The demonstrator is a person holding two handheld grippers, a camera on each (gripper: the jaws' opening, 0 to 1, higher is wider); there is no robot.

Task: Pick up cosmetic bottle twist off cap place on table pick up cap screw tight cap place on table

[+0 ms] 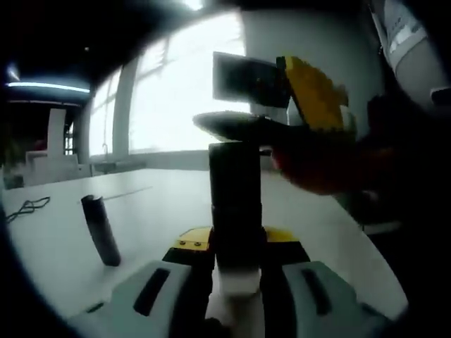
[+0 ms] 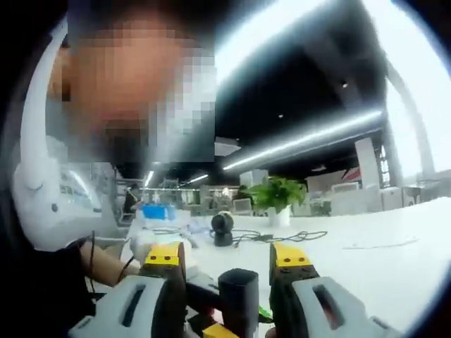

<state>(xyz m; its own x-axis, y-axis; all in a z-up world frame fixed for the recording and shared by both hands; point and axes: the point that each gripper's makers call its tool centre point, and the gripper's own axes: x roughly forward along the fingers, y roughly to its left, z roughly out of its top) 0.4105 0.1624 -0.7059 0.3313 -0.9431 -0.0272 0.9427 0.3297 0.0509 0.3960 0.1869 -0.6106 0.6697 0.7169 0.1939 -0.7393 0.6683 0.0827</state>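
The left tool (image 1: 236, 282) was clamped on the bottle (image 1: 236, 204), steadying it while the right tool (image 2: 229, 299) gripped its cap (image 2: 238, 296) for twisting.

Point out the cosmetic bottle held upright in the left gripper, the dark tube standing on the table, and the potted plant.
cosmetic bottle (image 1: 235, 204): left gripper view, middle of its dark body.
dark tube (image 1: 101, 229): left gripper view, mid-length of its side.
potted plant (image 2: 278, 193): right gripper view, its green leaves.
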